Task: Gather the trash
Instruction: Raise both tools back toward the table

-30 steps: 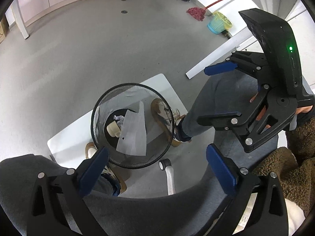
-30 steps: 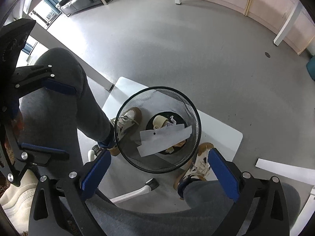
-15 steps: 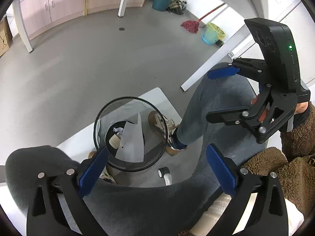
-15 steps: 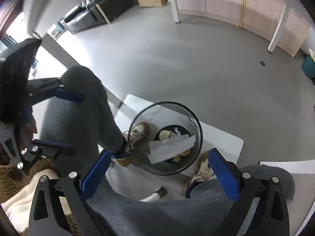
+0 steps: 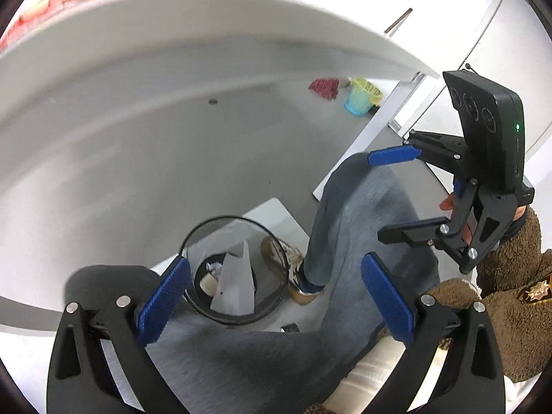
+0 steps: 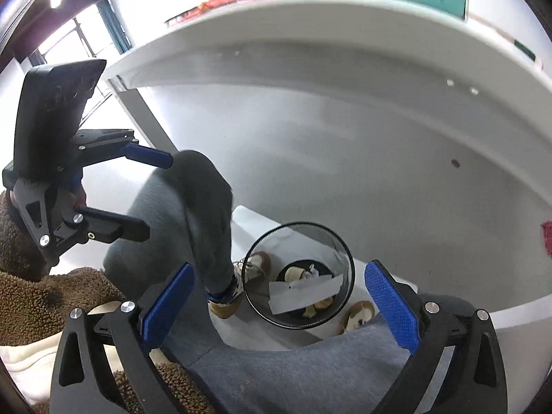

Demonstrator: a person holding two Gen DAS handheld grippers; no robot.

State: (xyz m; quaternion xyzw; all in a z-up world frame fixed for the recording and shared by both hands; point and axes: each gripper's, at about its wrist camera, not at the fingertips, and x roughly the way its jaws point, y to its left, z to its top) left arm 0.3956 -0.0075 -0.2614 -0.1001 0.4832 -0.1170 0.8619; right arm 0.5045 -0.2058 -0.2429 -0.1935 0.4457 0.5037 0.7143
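Looking down from both wrist views: the left gripper [image 5: 274,296] is sitting wide apart with nothing between its blue pads [image 5: 162,302], hovering over the person's grey trouser legs [image 5: 348,227]. Just ahead of and below its left finger, the black mesh wastebasket [image 5: 276,241] is standing upright on the floor between the person's shoes [image 5: 293,269]. Inside it a white sheet of paper [image 5: 234,283] is leaning against the wall, with a crumpled white scrap [image 5: 214,269] and a beige piece beside it at the bottom. Beyond the claw, the white table edge [image 5: 207,10] is arching across the top of the view, blurred; red and teal items are lying on it, too blurred to identify. Ahead and to the right, a red mop head [image 5: 324,88] and a small teal basket with a yellow liner [image 5: 358,101] are resting on the grey floor. At far right the right gripper [image 5: 396,195] is also gaping wide, empty, held in a hand with a brown fleece sleeve [image 5: 510,276]. From the right wrist view, the left gripper [image 6: 148,195] is showing at the left, jaws spread; the right gripper [image 6: 279,300] is framing the wastebasket [image 6: 346,258] between its fingers, paper [image 6: 303,291] lying across the inside.
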